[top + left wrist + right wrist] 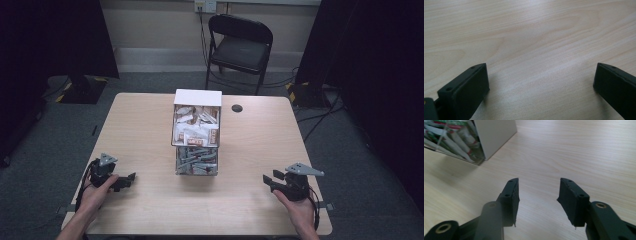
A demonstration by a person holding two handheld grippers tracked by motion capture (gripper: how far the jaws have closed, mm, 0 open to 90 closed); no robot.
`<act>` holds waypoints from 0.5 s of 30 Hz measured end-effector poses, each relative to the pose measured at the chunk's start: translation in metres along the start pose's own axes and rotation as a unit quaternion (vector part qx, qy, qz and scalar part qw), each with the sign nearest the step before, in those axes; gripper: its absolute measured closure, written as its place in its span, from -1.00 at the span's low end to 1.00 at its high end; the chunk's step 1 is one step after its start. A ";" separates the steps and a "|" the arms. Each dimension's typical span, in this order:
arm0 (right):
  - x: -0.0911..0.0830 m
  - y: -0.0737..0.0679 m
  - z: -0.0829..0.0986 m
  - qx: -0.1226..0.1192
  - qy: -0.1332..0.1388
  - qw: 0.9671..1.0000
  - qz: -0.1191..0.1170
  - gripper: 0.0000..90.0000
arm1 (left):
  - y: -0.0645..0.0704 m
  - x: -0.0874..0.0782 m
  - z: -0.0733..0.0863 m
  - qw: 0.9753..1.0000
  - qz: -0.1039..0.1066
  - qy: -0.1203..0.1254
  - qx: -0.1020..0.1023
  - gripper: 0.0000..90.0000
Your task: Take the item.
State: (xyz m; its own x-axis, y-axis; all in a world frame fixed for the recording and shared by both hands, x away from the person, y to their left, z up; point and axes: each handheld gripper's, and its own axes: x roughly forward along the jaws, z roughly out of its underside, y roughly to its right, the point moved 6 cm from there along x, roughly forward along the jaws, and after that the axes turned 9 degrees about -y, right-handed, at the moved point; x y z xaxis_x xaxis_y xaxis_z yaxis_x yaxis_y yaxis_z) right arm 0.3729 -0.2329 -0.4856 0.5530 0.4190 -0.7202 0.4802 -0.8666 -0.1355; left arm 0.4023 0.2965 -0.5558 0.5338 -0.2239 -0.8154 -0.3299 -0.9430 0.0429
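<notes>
A clear two-tier box (196, 132) stands in the middle of the wooden table (145, 130); its upper tier holds white and brown sachets, its lower tier grey packets. In the right gripper view the box's corner (474, 137) sits at the top left. My left gripper (126, 180) rests near the table's front left, held by a hand, jaws wide apart with bare wood between them (541, 75). My right gripper (268, 180) sits at the front right, pointing left toward the box, open with nothing between its jaws (539, 187).
A small black round hole cover (237, 108) lies on the table behind the box to its right. A black folding chair (240, 47) stands beyond the far edge. Dark stands flank the table on both sides.
</notes>
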 end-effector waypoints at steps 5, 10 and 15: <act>-0.002 -0.012 -0.005 -0.016 0.003 1.000 -0.023 0.20 | 0.000 0.000 0.000 1.000 0.000 0.000 0.000 -1.00; -0.004 -0.027 -0.010 -0.031 0.004 0.998 -0.051 0.27 | 0.000 0.000 0.000 1.000 0.000 0.000 0.000 -1.00; -0.004 -0.046 -0.019 -0.051 0.009 0.996 -0.073 0.32 | 0.000 0.000 0.000 1.000 0.000 0.000 0.000 -1.00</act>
State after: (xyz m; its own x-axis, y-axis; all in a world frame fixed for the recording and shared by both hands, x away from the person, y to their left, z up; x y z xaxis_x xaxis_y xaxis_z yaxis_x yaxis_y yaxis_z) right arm 0.3617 -0.1895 -0.4640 0.4841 0.5447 -0.6848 0.6232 -0.7640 -0.1672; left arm 0.4023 0.2965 -0.5558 0.5337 -0.2239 -0.8155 -0.3301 -0.9430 0.0429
